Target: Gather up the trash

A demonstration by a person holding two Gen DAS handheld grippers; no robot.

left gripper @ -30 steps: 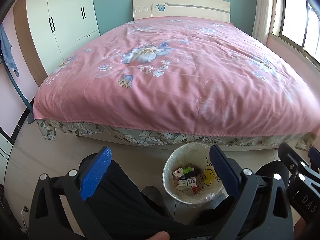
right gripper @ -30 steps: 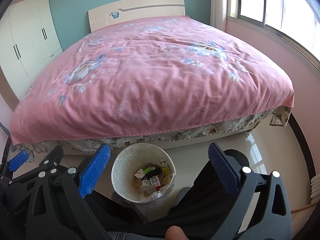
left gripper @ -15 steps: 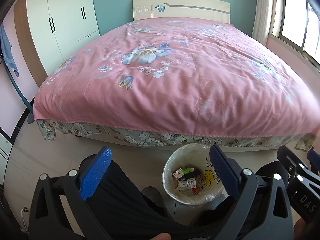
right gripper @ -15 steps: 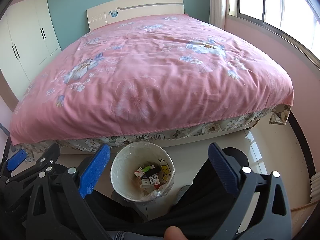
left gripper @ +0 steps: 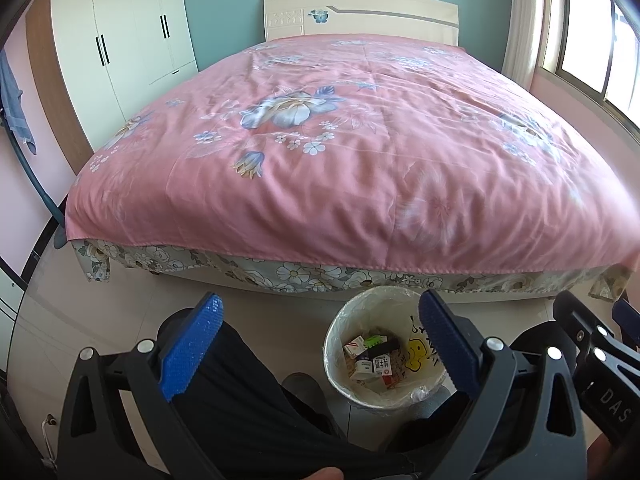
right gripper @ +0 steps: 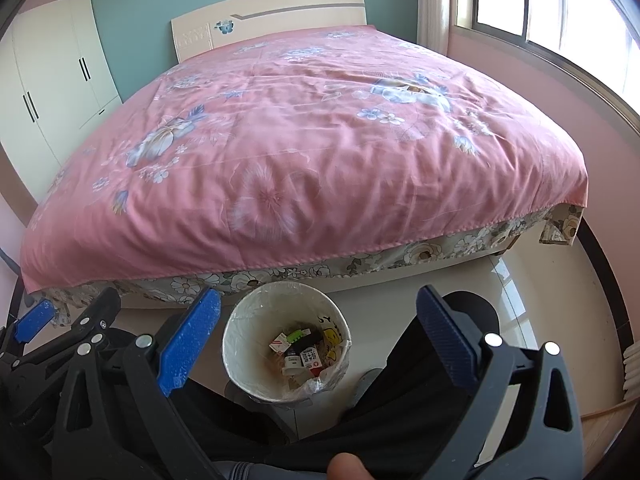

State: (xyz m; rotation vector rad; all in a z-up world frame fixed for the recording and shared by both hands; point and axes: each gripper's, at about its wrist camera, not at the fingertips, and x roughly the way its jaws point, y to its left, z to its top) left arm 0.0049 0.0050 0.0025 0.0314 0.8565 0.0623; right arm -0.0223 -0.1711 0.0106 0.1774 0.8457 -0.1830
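Both the left tool [left gripper: 320,328] and the right tool [right gripper: 318,320] hang with blue pads spread wide apart, holding and touching nothing. Below them a white lined bin [left gripper: 340,332] stands on the floor just beside the pink bed [left gripper: 360,140], holding what look like small cartons [left gripper: 370,356].

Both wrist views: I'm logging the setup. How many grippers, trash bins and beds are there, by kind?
Grippers: 2, the left gripper and the right gripper
Trash bin: 1
Bed: 1
Total: 4
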